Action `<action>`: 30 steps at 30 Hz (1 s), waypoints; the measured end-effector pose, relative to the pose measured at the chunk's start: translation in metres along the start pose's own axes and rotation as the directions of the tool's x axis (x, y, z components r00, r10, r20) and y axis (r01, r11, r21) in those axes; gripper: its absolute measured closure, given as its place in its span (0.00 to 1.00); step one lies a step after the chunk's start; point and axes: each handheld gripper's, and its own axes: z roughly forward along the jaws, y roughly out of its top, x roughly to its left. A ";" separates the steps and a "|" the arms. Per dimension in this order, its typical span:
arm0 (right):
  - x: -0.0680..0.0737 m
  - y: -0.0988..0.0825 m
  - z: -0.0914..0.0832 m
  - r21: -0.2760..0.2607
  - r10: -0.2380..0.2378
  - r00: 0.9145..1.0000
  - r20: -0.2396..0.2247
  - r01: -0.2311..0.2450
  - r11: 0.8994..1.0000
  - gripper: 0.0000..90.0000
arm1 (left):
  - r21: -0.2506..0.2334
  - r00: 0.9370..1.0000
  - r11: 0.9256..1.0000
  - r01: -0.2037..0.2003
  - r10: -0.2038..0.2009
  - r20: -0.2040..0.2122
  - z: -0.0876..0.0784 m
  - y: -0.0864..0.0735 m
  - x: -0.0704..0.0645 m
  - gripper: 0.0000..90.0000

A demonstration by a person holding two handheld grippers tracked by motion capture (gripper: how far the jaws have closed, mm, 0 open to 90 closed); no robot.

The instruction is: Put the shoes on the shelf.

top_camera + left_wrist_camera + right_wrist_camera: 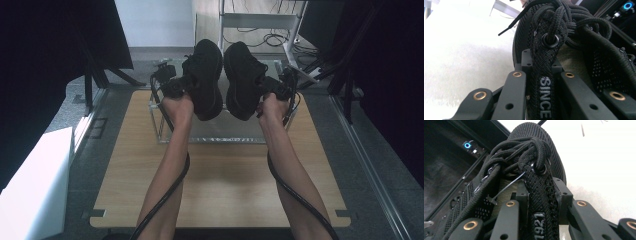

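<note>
high view, upper middle: your left gripper [186,86] and right gripper [266,87] each pinch a black shoe [206,77]; lower both evenly, grips firm.

Light wooden table [220,185] on grey floor [380,165], black curtains [45,45] at both sides, white wall [155,22] beyond, white metal frame [260,21] with cables

The high view looks forward and down over the light wooden table [220,190]. Each gripper view sits very close behind its own jaws, facing one black mesh lace-up shoe [574,45] [534,157].
</note>
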 end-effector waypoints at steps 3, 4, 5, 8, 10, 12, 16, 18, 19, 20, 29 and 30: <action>-0.002 0.003 0.008 0.000 0.000 1.000 0.016 0.000 1.000 0.79 | 0.010 1.000 1.000 -0.013 0.014 -0.025 0.007 0.003 -0.001 0.90; -0.003 0.003 0.010 0.005 -0.003 1.000 0.024 0.003 1.000 0.79 | 0.016 0.999 1.000 -0.019 0.019 -0.030 0.009 0.004 -0.001 0.90; -0.003 0.003 0.010 0.005 -0.003 1.000 0.024 0.003 1.000 0.79 | 0.016 0.999 1.000 -0.019 0.019 -0.030 0.009 0.004 -0.001 0.90; -0.007 0.006 0.019 0.011 -0.017 0.998 0.058 0.016 1.000 0.79 | 0.031 0.999 0.999 -0.030 0.031 -0.043 0.017 0.007 -0.001 0.90; -0.008 0.006 0.023 0.014 -0.030 0.997 0.077 0.029 0.999 0.79 | 0.039 0.998 0.999 -0.038 0.040 -0.053 0.021 0.007 -0.002 0.90; -0.008 0.007 0.025 0.015 -0.030 0.996 0.086 0.029 0.999 0.79 | 0.051 0.996 0.998 -0.046 0.049 -0.070 0.024 0.008 -0.003 0.89; -0.006 0.008 0.029 0.020 -0.048 0.993 0.109 0.046 0.999 0.78 | 0.060 0.993 0.997 -0.052 0.057 -0.098 0.029 0.010 -0.006 0.88; -0.005 0.008 0.031 0.031 -0.065 0.990 0.123 0.062 0.998 0.77 | 0.070 0.991 0.996 -0.060 0.068 -0.112 0.031 0.012 -0.008 0.87; -0.006 0.007 0.032 0.030 -0.066 0.990 0.126 0.063 0.998 0.77 | 0.074 0.990 0.995 -0.065 0.074 -0.119 0.032 0.013 -0.009 0.86; -0.006 0.007 0.033 0.025 -0.063 0.990 0.126 0.060 0.998 0.76 | 0.079 0.990 0.995 -0.066 0.076 -0.121 0.034 0.014 -0.010 0.86; 0.001 0.007 0.041 0.038 -0.113 0.987 0.114 0.110 0.993 0.70 | 0.119 0.979 0.985 -0.121 0.138 -0.147 0.044 0.016 -0.016 0.74; 0.004 0.006 0.043 0.050 -0.122 0.986 0.113 0.117 0.992 0.69 | 0.118 0.980 0.986 -0.118 0.135 -0.146 0.045 0.015 -0.016 0.72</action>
